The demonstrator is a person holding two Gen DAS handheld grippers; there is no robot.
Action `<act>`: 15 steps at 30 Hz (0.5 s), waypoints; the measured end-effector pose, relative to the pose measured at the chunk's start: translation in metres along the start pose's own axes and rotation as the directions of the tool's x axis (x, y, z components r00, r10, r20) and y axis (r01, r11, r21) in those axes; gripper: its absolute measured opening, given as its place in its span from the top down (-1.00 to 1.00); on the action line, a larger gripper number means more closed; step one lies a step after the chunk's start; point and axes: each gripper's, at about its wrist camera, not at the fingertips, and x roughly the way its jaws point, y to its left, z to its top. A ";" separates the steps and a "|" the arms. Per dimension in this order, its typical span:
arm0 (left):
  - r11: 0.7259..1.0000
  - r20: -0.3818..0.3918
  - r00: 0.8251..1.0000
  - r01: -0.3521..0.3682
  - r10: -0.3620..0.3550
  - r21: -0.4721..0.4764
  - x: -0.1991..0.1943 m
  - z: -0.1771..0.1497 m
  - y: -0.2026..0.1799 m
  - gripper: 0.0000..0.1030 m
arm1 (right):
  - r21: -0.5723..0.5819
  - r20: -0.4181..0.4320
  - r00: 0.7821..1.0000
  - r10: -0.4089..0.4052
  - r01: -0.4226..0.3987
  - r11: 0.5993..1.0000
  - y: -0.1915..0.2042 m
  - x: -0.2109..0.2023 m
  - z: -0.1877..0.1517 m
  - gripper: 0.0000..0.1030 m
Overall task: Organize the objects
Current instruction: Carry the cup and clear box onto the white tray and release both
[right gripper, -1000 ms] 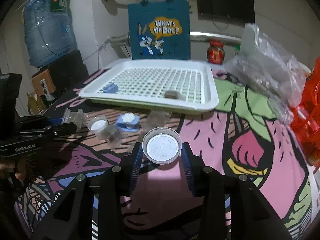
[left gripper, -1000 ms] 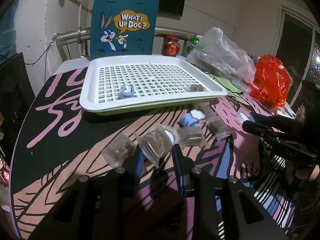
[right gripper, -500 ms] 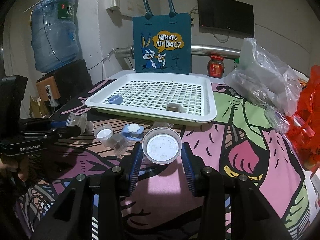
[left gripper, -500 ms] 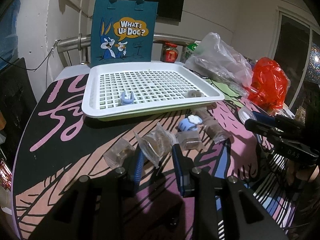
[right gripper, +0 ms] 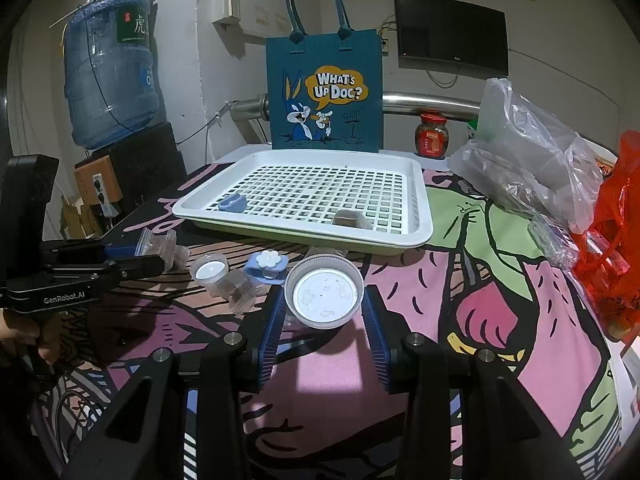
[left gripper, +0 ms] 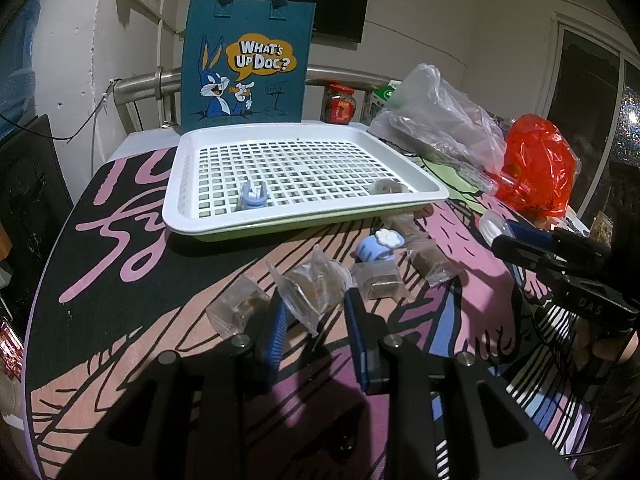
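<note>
The tabletop carries a printed cartoon cover and serves as the staging surface for loose items. At its far edge stands a teal felt tote bag (printed "WHAT'S UP DOC?"), upright against a steel rail and clear of the working zone.

The white perforated tray lies flat in front of the bag and is judged to be the collection point. It already holds 2 items: a small blue clip near its left front corner and a pale wrapped piece near its right front edge.

The right claw is closed on a round clear plastic container with a white lid. Both blue pads press its rim from opposite sides, and it is held lid-up above the tabletop, just in front of the tray. This grip across the widest part keeps the container level.

The left claw is closed on a clear snack packet, gripped at its lower part so that the bulk stands free above the pads. It is held near the tabletop, short of the tray's front edge.

Remaining on the tabletop between claws and tray: a blue clip with a white flower, another wrapped packet and a small capped cup. The sorting is judged partly done.
</note>
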 end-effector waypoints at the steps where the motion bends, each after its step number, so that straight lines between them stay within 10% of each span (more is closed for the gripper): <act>1: 1.000 0.001 1.000 -0.001 0.001 -0.001 0.000 0.000 0.000 0.46 | 0.000 0.001 1.000 0.000 0.000 1.000 0.000 0.000 0.000 0.25; 15: 1.000 -0.024 1.000 0.013 -0.013 -0.015 0.005 -0.002 0.001 0.46 | 0.019 -0.006 1.000 0.020 -0.020 1.000 -0.003 0.001 0.001 0.25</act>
